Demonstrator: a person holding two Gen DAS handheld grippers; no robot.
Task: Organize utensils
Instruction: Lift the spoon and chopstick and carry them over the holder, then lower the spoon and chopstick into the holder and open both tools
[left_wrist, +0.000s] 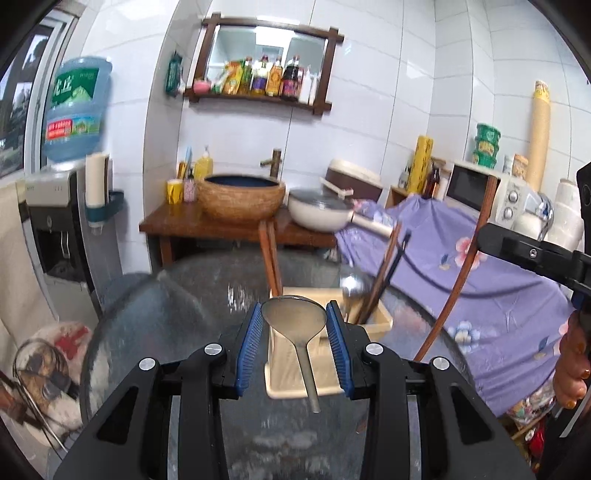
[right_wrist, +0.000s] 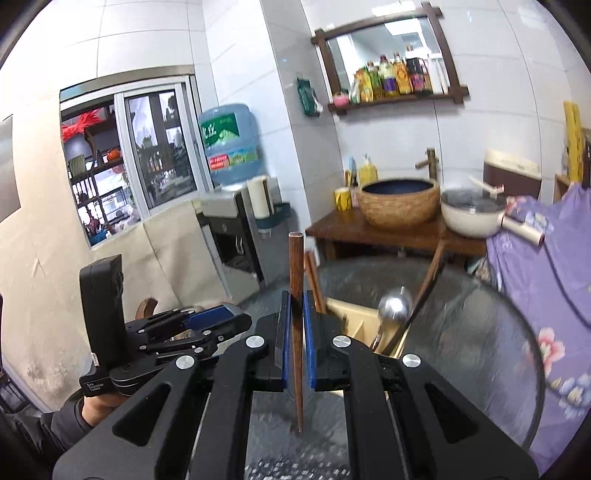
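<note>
Gripping a flat steel spoon (left_wrist: 294, 325), the left gripper (left_wrist: 294, 328) hovers over the beige wooden utensil box (left_wrist: 373, 321) — the right gripper (right_wrist: 294, 339) clamps a brown wooden chopstick (right_wrist: 296, 295).

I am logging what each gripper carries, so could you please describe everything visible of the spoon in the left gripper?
The metal spoon looks like dull grey steel, with a broad, shallow bowl and a slim straight handle. The left gripper clamps the bowl's edges between its blue pads, handle pointing back toward the camera. It hangs above the beige utensil box, touching only the pads.
</note>
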